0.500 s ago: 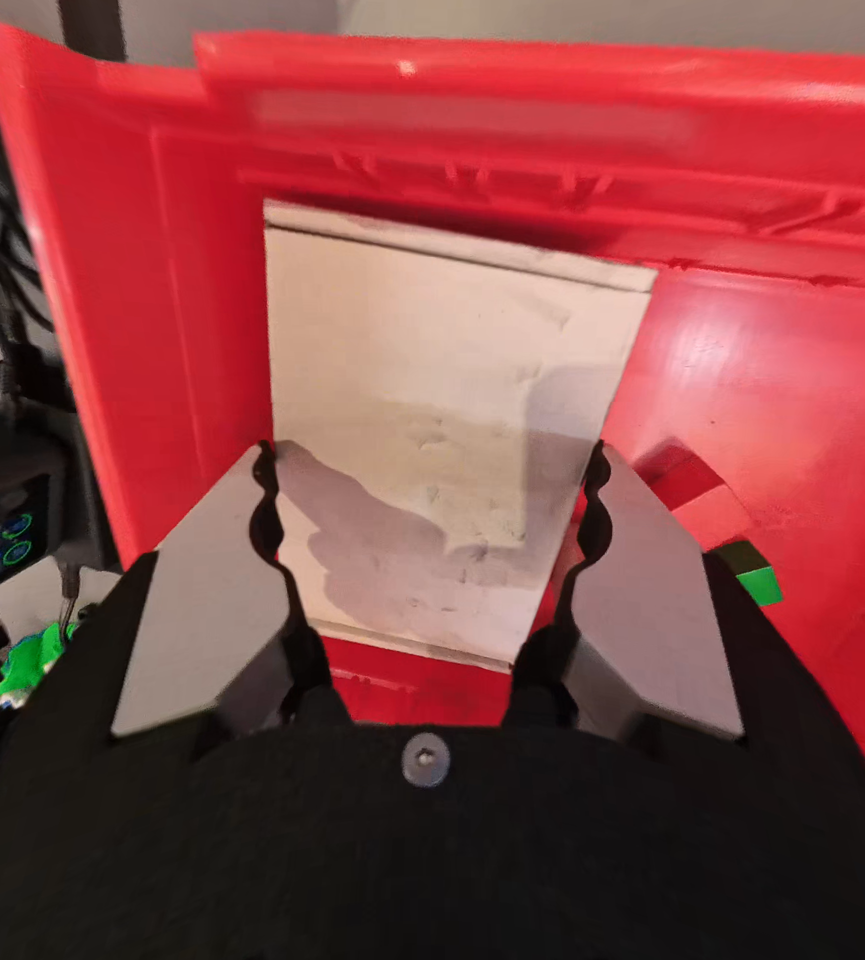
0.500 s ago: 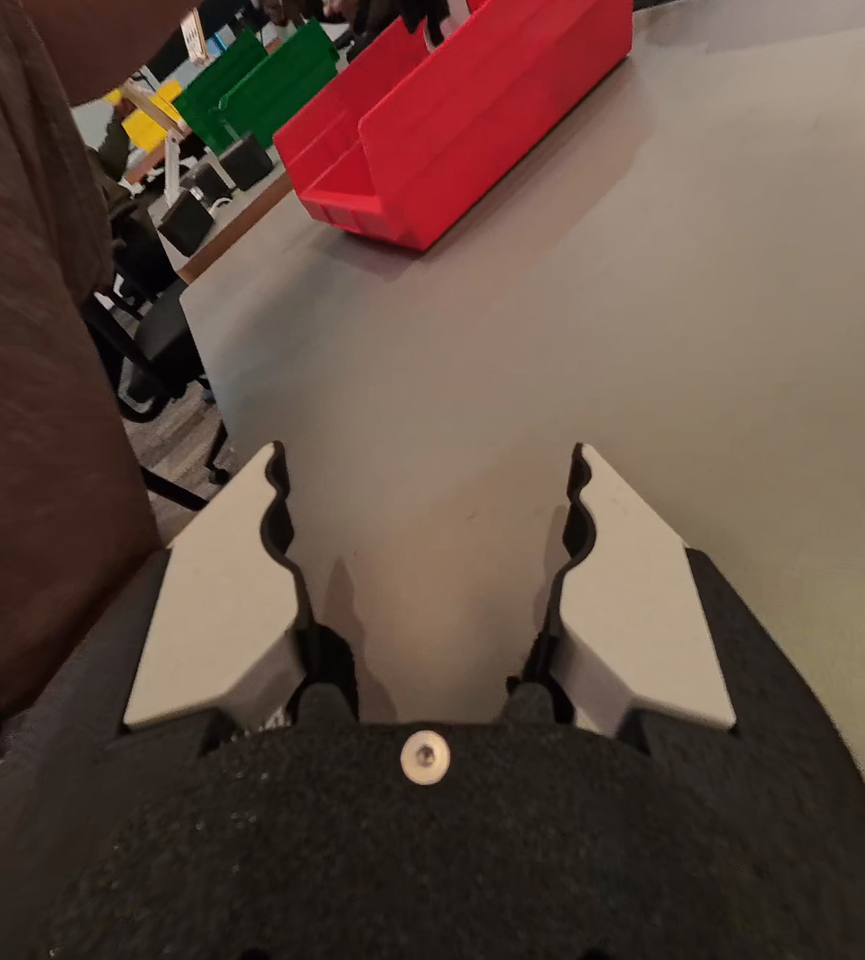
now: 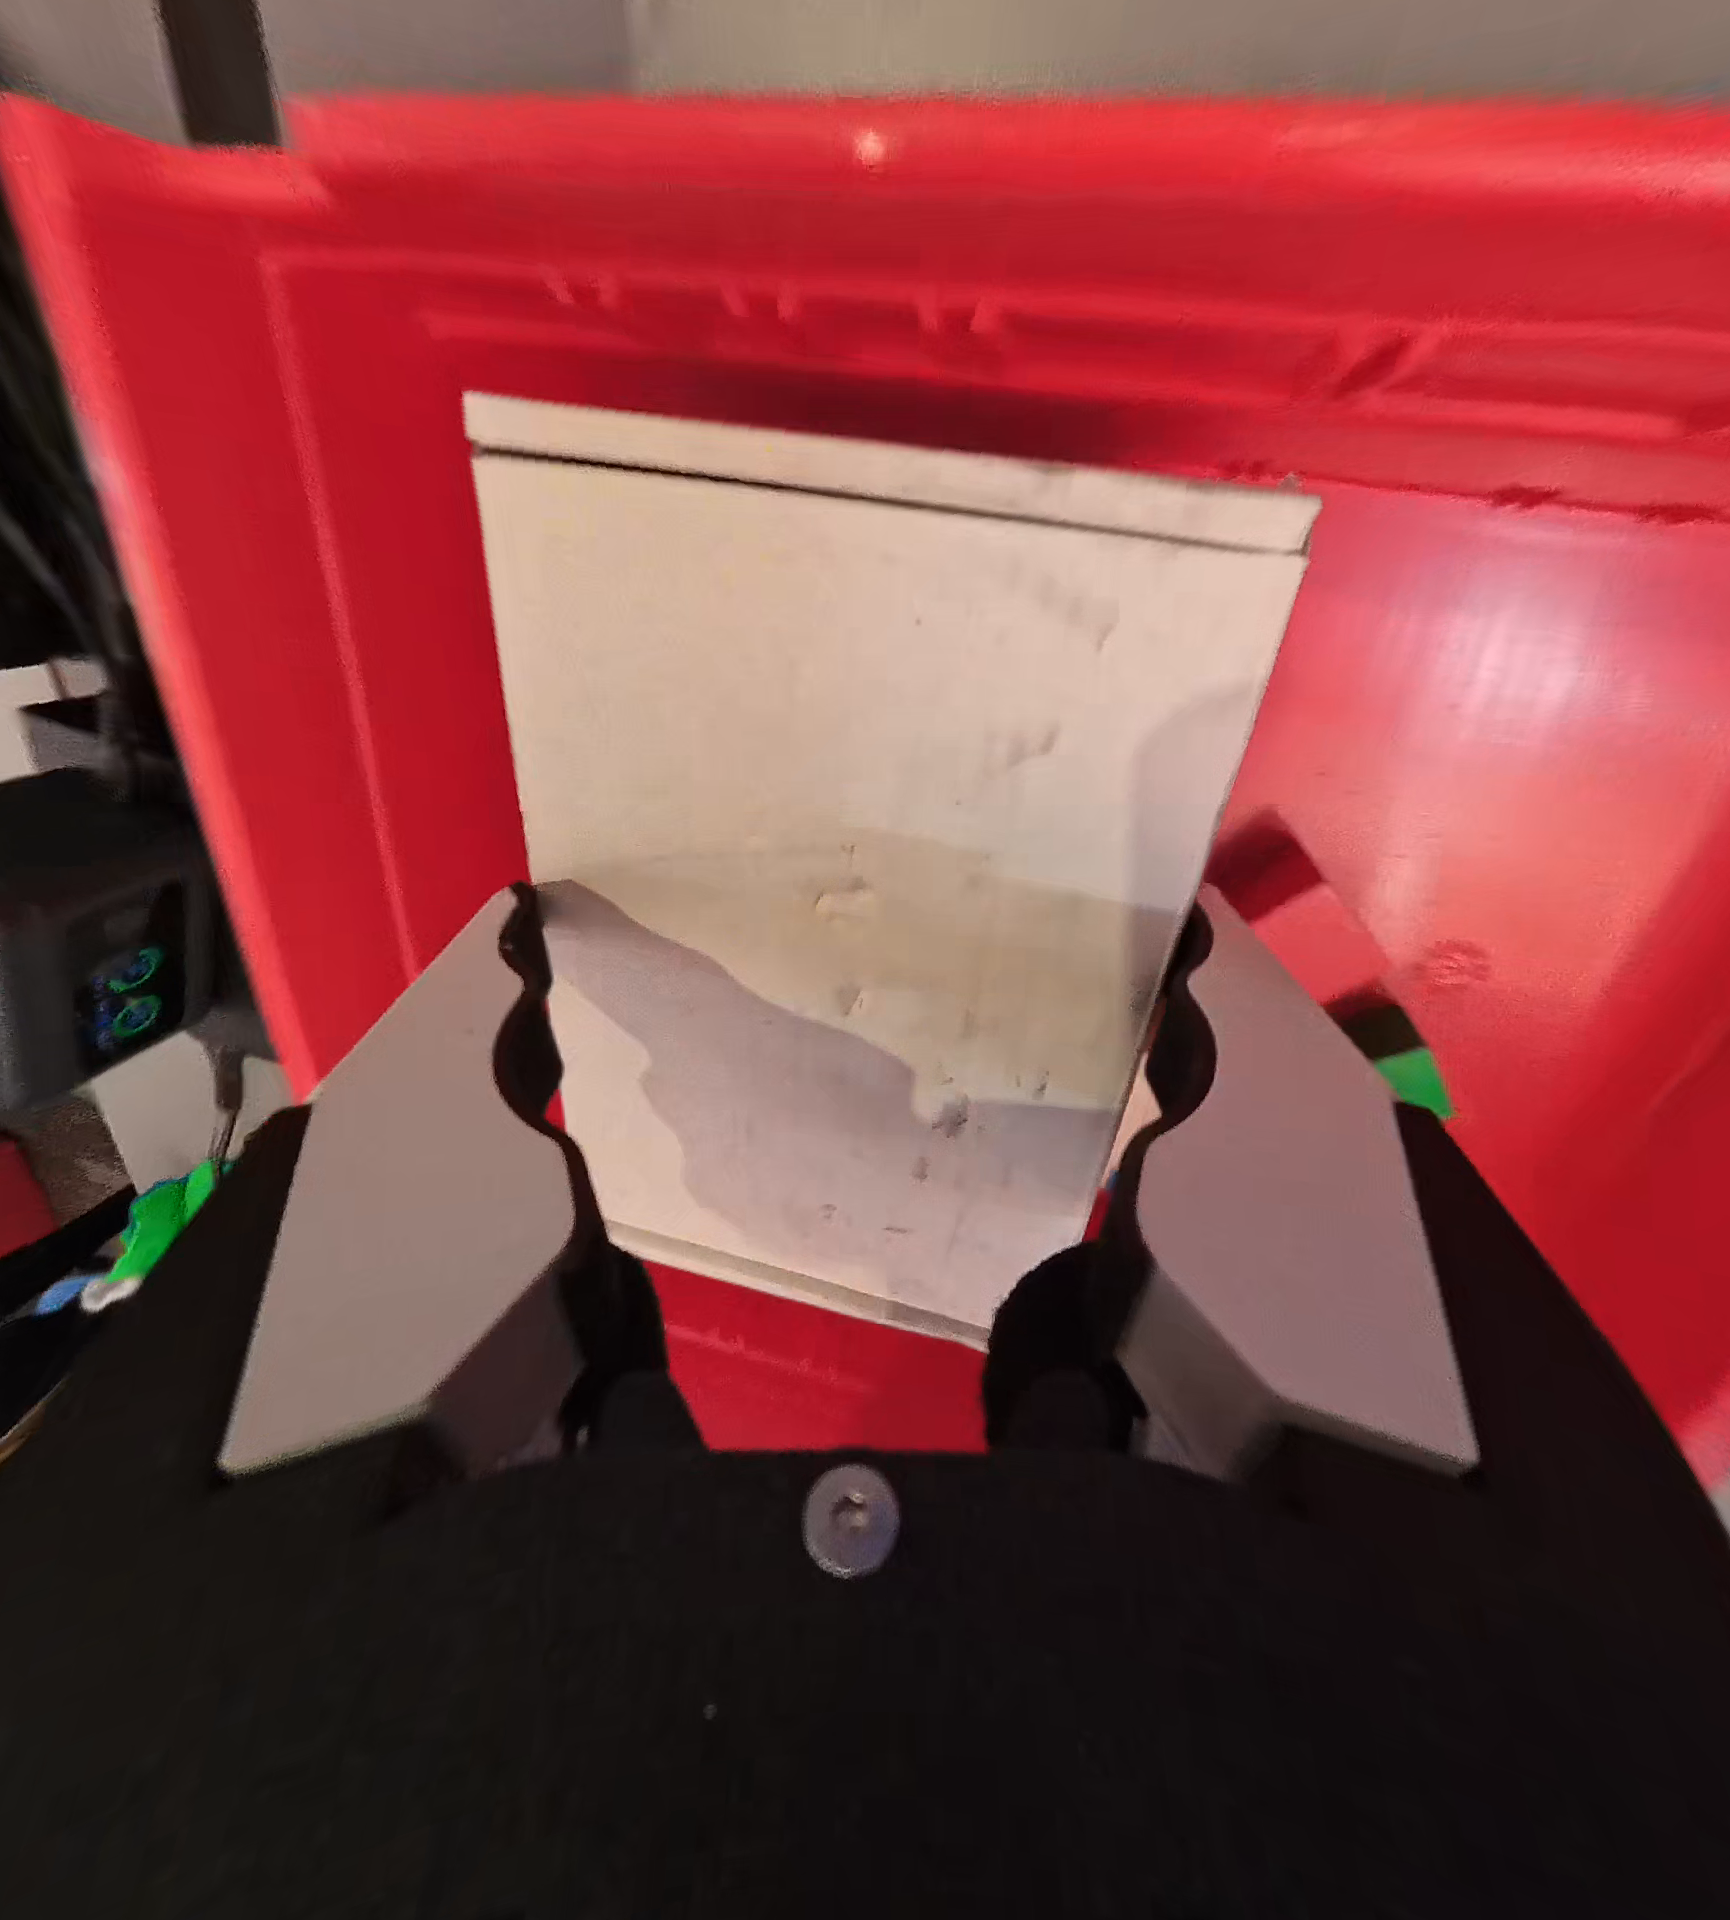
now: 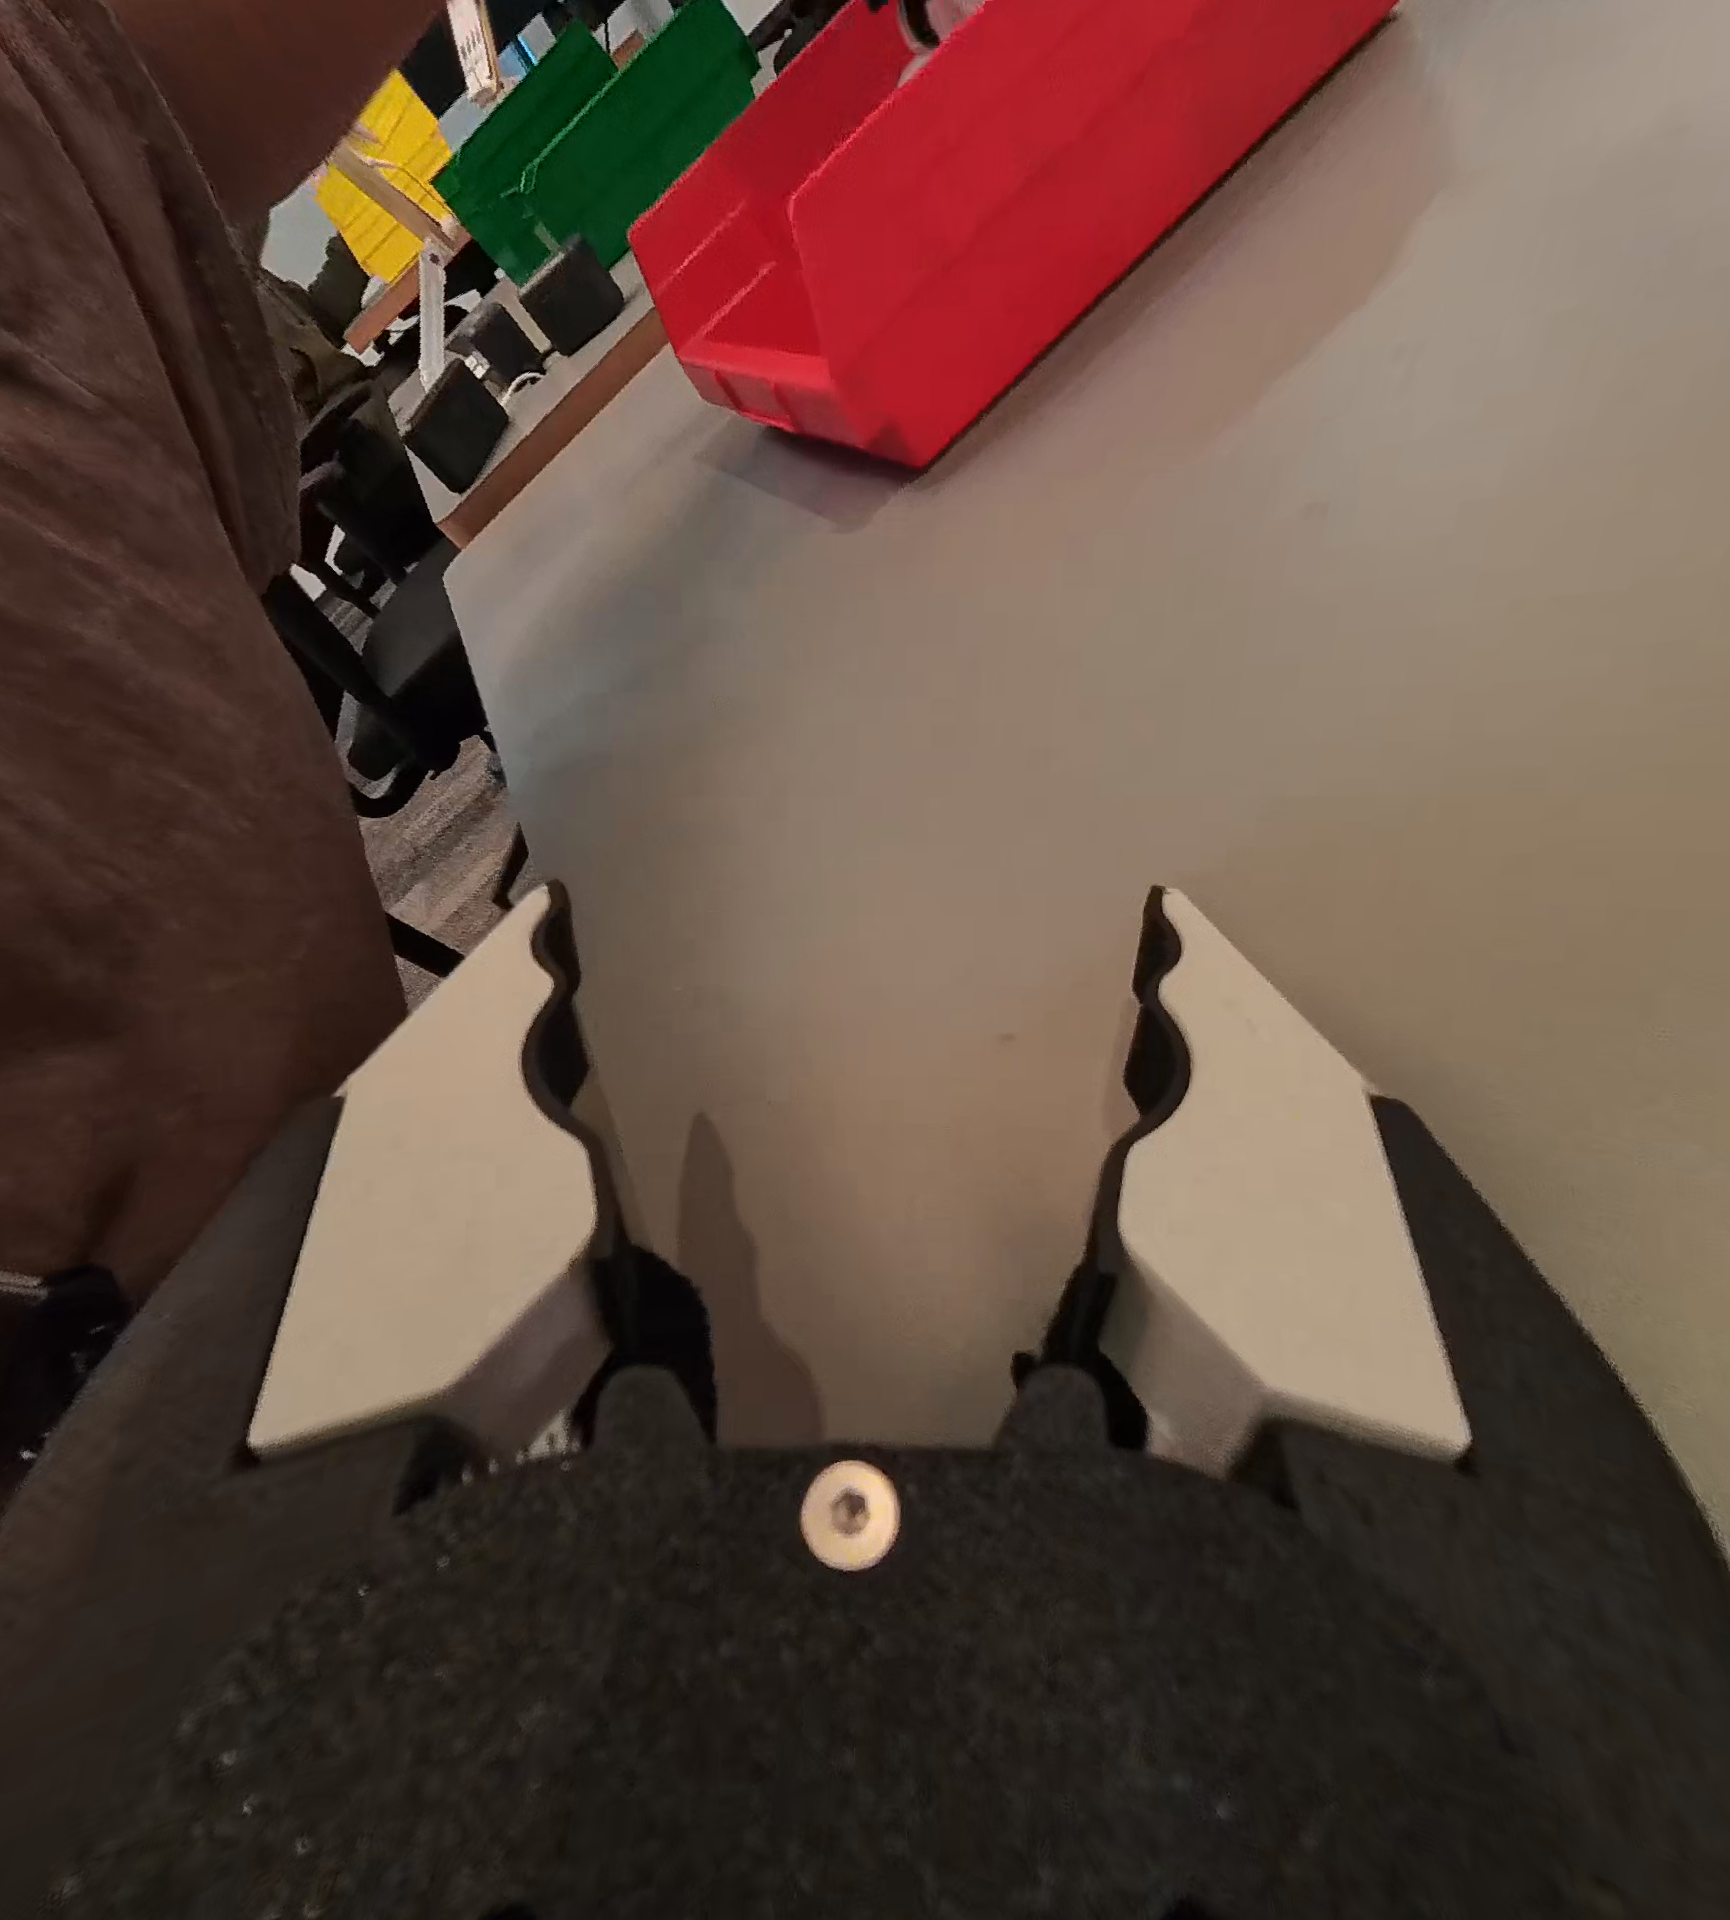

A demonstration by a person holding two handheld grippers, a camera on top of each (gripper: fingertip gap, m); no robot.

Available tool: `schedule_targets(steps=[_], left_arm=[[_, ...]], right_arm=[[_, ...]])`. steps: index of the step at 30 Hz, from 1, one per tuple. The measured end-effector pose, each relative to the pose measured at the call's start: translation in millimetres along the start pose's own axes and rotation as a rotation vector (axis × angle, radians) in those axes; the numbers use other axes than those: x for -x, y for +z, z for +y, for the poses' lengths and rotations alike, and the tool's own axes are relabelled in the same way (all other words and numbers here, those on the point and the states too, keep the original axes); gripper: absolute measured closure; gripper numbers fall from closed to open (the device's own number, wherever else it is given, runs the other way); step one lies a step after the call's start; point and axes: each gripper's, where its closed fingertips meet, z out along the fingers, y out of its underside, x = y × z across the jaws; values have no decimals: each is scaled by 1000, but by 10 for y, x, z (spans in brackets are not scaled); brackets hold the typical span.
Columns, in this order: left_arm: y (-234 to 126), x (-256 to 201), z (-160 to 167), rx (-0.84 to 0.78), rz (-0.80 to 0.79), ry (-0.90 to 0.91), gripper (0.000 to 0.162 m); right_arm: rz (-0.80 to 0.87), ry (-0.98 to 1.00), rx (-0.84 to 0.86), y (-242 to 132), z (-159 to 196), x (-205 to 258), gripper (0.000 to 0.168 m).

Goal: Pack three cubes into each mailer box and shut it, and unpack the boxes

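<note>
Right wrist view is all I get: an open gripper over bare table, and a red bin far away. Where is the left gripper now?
Observer: The left gripper reaches into a red bin, open, with one finger on each side of a white box.
Operator: Is this box shut?
Observer: Yes, its lid lies flat and closed. I cannot tell whether the fingers touch it.
Operator: Are any cubes near it?
Observer: A green cube and what looks like a red cube lie in the bin, right of the box.
</note>
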Motion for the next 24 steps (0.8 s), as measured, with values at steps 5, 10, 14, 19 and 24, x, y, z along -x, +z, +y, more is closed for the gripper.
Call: schedule_targets(steps=[5,10,14,19,24], left_arm=[[-821,75,-157,-88,-88,-11,47],[-1559,66,-650,-180,-199,45,48],[-1594,-198,-1342,-230,-165,132,48],[-1097,-727,-2186,-215,4,217,48],[-412,-1007,-2670,-123,53,262,48]], right_arm=[[23,-56,-24,-35,-48,82,62],[74,-167,-2,-30,-29,136,62],[96,-209,39,-7,48,131,63],[119,-230,19,-32,-26,110,65],[124,-222,-11,-99,-65,120,66]])
